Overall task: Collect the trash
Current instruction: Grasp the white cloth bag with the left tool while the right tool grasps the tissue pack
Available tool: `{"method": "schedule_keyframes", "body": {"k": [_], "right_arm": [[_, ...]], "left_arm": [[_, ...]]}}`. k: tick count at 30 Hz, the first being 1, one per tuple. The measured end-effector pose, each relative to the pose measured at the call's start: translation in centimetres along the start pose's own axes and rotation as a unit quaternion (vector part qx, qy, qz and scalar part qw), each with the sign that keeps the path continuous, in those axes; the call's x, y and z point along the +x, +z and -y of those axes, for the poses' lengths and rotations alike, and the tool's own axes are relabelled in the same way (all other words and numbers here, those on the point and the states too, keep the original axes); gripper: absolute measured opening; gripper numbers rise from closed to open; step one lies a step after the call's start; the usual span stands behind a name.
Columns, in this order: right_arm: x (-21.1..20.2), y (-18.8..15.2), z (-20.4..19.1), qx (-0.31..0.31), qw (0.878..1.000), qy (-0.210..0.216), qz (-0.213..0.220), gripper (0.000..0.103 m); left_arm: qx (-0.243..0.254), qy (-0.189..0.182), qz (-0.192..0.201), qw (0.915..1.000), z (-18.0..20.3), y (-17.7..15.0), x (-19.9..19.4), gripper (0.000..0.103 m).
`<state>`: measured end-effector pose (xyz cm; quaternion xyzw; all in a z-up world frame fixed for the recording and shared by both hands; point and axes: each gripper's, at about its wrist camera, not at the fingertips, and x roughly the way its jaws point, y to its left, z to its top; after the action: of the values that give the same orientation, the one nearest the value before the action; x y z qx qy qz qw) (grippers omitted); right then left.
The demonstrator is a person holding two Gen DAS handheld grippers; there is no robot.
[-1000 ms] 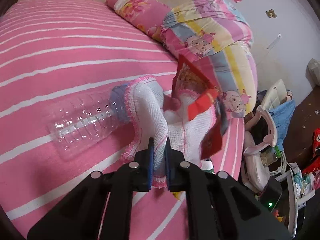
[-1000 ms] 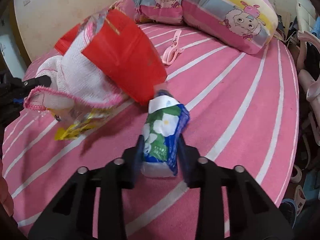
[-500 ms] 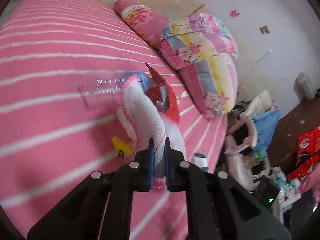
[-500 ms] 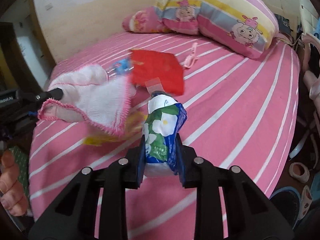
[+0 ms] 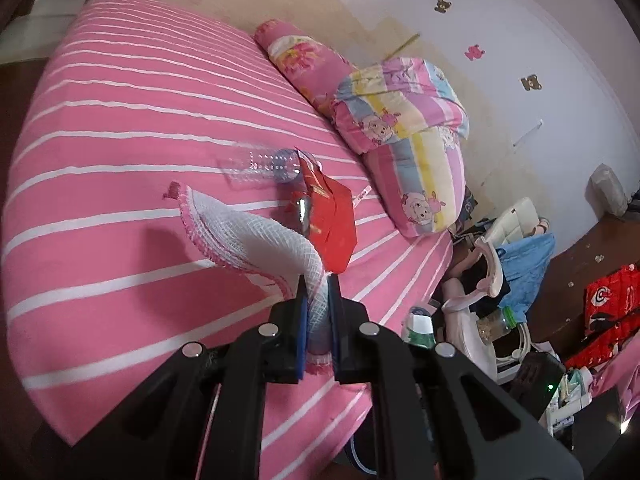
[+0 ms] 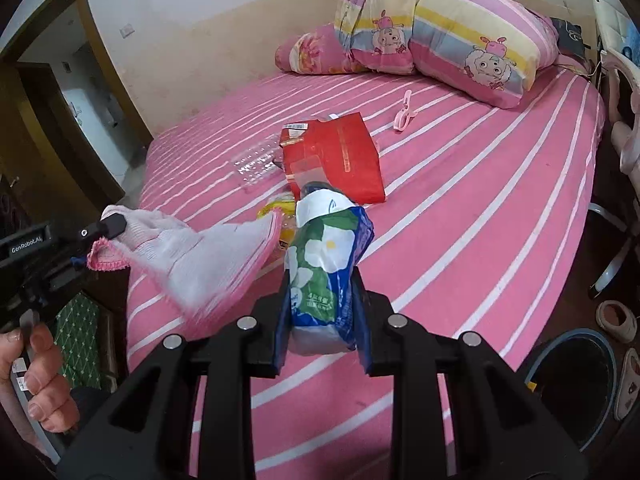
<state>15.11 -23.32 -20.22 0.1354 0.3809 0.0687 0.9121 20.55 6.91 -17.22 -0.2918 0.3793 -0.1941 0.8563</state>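
Left gripper is clamped on a pink-edged white cloth, now lifted clear of the trash it covered a second ago. Right gripper holds a tissue pack. Ahead lie the exposed red packet and clear bottle — uncollected.

A home bedroom — a bed in a pink sheet with white stripes fills both views, with cartoon-sheep pillows and a folded quilt piled at its head. Bear stickers dot the pale wall. Beside the bed, the floor holds slippers and a bin — and a doorway opens onto another room.
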Motion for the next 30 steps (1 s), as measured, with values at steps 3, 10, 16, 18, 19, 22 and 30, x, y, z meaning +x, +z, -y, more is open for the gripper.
{"method": "schedule_keyframes", "body": {"k": [3,10,16,18,19,22,30], "right_arm": [[-1.8,-0.3,-0.7,-0.004,1.0,0.009,0.005,0.027],[-6.1,-0.8,-1.6,-0.008,0.999,0.03,0.016,0.028],[-10.9,-1.2,-0.8,-0.008,0.999,0.038,0.034,0.028],[-12.4,-1.5,0.1,-0.002,0.998,0.036,0.041,0.028],[-13.5,-1.7,0.9,0.004,0.998,0.036,0.046,0.028],[-15.9,-2.4,3.3,0.019,0.998,0.029,0.057,0.028],[-20.7,-5.8,12.1,0.064,0.995,-0.047,0.065,0.028]], "left_arm": [[-0.002,-0.003,0.01,0.9999,0.4,-0.1,-2.4,0.008],[0.011,-0.029,0.027,0.9992,3.6,-0.6,-7.1,0.008],[0.047,-0.069,0.022,0.9962,8.9,-2.1,-9.4,0.008],[0.057,-0.08,0.016,0.995,10.5,-2.6,-9.4,0.008],[0.064,-0.088,0.01,0.994,11.6,-3.1,-9.2,0.008],[0.081,-0.109,-0.014,0.9906,14.6,-4.7,-8.1,0.008],[0.136,-0.156,-0.106,0.9726,22.7,-10.9,-1.2,0.008]]}}
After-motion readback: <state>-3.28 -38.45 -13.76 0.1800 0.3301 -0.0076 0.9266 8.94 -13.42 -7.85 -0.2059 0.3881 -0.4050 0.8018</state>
